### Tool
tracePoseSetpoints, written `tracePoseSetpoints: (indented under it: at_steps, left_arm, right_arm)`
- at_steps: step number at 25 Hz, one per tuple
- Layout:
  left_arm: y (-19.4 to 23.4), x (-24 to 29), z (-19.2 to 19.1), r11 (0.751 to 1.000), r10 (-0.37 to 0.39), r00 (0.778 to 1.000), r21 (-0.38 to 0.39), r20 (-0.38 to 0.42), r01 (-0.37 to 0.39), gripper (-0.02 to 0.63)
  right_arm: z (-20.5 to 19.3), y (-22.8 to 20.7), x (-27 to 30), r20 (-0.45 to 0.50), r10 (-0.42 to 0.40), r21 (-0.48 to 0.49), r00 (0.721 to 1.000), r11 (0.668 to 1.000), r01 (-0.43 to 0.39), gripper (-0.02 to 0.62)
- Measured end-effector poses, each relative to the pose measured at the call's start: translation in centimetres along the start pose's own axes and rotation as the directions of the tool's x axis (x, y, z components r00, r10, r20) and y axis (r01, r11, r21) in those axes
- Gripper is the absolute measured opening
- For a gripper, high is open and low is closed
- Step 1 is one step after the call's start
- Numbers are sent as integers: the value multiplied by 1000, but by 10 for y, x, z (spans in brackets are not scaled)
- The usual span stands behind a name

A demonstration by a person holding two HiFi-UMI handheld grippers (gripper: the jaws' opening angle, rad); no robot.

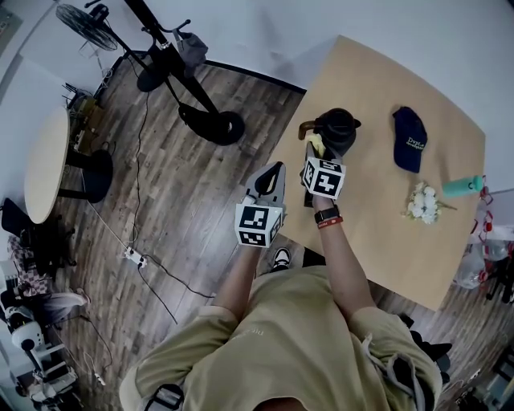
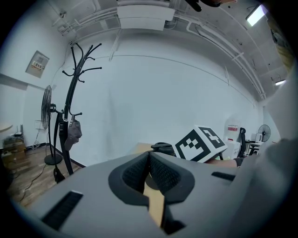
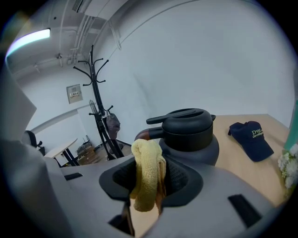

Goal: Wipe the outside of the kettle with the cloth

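Observation:
The black kettle (image 1: 337, 127) stands near the left edge of the wooden table (image 1: 377, 233). My right gripper (image 1: 314, 149) is shut on a yellow cloth (image 1: 316, 145), and the cloth sits right at the kettle's near side. In the right gripper view the cloth (image 3: 148, 179) hangs bunched between the jaws, just in front of the kettle (image 3: 191, 137). My left gripper (image 1: 274, 172) hovers at the table's left edge, shut and holding nothing. In the left gripper view its tips (image 2: 149, 156) meet, and the kettle's lid (image 2: 163, 148) shows just beyond them.
A navy cap (image 1: 409, 138), a small bunch of white flowers (image 1: 423, 202) and a teal bottle (image 1: 464, 186) lie on the table's right part. A coat stand (image 1: 189, 80), a fan (image 1: 88, 24) and a round side table (image 1: 44, 164) stand on the wooden floor to the left.

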State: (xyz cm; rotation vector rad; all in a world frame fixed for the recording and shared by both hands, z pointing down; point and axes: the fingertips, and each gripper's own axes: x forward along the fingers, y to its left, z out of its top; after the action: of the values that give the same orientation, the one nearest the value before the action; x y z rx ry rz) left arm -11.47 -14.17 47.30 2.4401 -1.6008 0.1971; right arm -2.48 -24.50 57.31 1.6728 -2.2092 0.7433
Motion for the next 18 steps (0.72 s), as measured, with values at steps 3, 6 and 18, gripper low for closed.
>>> tracePoseSetpoints:
  at_steps: [3, 6, 18]
  left_arm:
    - [-1, 3, -4, 1000, -7, 1000, -8, -10, 7, 21]
    - [-2, 5, -7, 1000, -16, 1000, -14, -16, 15, 21]
    - [-1, 10, -11, 1000, -18, 999, -26, -28, 17, 21]
  right_arm:
    - [1, -2, 5, 10, -21, -19, 1000, 1000, 22, 137]
    - [4, -3, 9, 27, -38, -46, 999, 998, 39, 137]
    - [6, -1, 22, 2, -80, -59, 997, 995, 80, 132]
